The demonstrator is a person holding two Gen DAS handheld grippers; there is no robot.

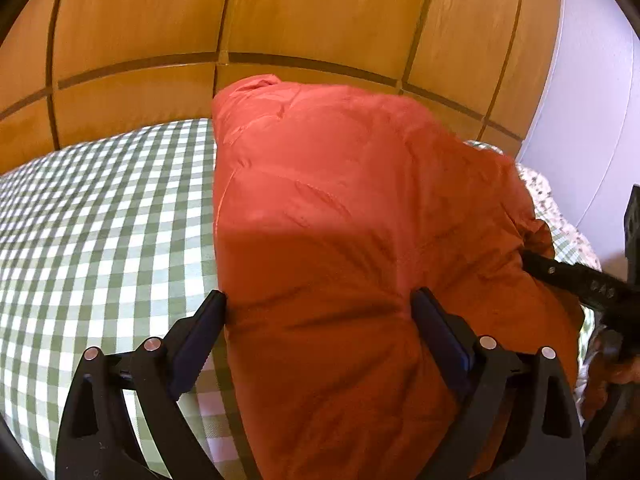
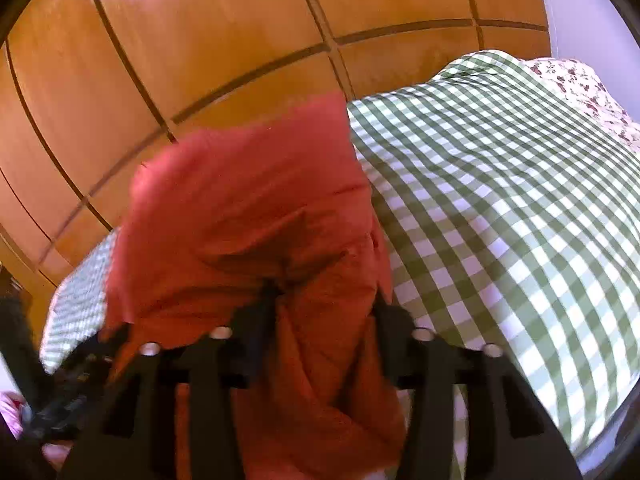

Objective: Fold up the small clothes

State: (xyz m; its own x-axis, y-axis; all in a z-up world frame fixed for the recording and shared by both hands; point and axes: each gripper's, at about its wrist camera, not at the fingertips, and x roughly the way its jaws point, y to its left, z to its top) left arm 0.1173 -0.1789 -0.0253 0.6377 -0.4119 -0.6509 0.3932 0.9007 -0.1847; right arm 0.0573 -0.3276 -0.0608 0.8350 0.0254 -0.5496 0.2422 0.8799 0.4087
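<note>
Here, red garment (image 1: 344,240) hides checked cloth (image 1: 100,220); grip possibly loose.

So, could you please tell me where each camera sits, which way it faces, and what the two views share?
Left wrist: on the left gripper, looking along its fingers at the orange-red fabric garment on the green-and-white checked bedcover; the right gripper enters at right.
Right wrist: on the right gripper, facing the same garment; motion-blurred.
Shared: garment, bedcover, orange wooden panelled wall.
</note>
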